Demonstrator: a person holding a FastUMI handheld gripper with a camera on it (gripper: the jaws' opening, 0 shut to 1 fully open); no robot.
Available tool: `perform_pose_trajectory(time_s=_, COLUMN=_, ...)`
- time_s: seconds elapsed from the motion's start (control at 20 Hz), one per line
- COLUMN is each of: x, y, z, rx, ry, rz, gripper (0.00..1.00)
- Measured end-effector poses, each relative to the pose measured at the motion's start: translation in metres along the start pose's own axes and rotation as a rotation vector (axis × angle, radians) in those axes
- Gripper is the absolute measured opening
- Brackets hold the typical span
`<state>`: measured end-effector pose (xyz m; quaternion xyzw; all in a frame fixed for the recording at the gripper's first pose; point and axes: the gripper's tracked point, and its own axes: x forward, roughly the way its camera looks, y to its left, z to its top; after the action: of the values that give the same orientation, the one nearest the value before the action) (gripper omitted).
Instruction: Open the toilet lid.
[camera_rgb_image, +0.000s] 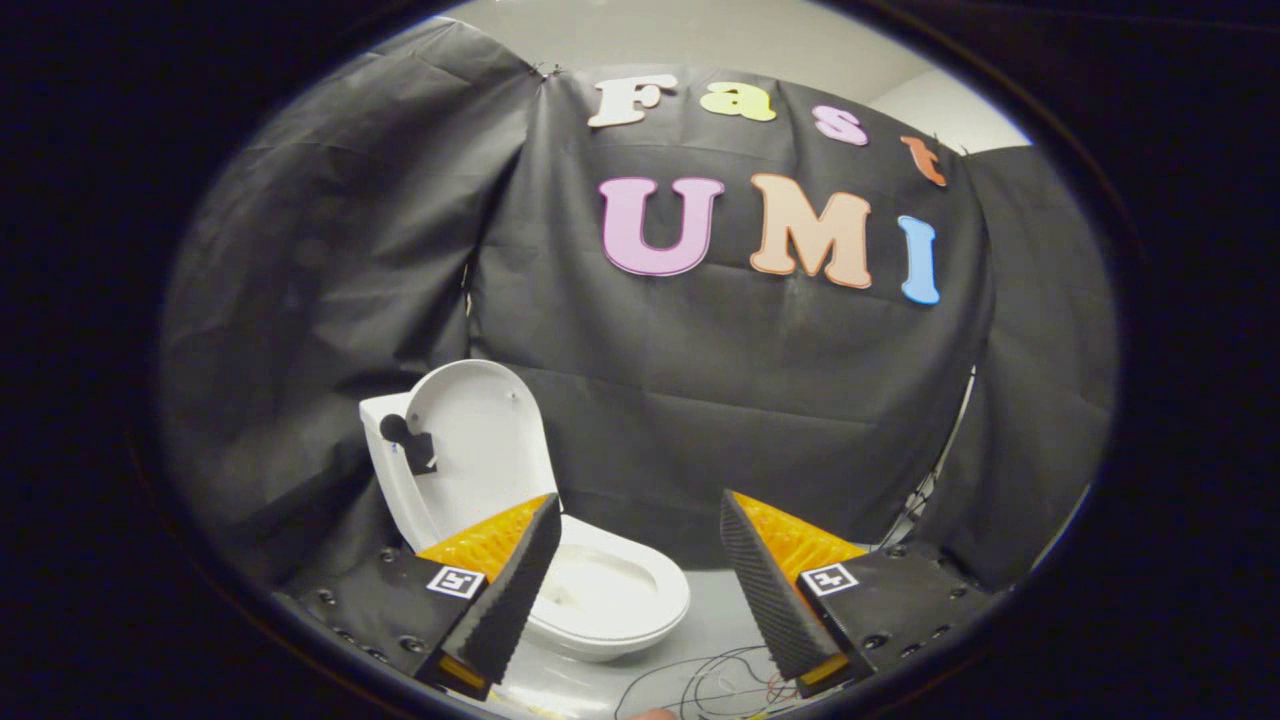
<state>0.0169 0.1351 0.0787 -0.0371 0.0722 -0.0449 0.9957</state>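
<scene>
A small white toilet (610, 600) stands on the grey floor, just ahead of my left finger. Its lid (490, 450) is raised upright and leans back against the tank, with a small black handle piece (410, 440) on its left edge. The bowl and seat ring lie uncovered. My gripper (640, 515) is open, held above and in front of the bowl, with nothing between its fingers. The left finger (510, 590) overlaps the near left part of the seat.
Black cloth walls close the booth behind and on both sides of the toilet. Thin loose wires (710, 685) lie on the grey floor in front of the bowl, between the fingers. The floor to the right of the toilet is bare grey.
</scene>
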Motion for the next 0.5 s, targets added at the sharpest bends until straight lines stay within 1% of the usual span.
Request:
perform_pose_trajectory(time_s=0.2, x=0.001, y=0.001, z=-0.009, rx=0.021, ry=-0.008, rz=0.016, gripper=0.99)
perform_pose_trajectory(time_s=0.4, x=0.004, y=-0.009, z=-0.015, rx=0.016, ry=0.009, rz=0.015, gripper=1.00)
perform_pose_trajectory(time_s=0.5, x=-0.001, y=-0.020, z=-0.011, rx=0.009, ry=-0.019, rz=-0.001, gripper=1.00)
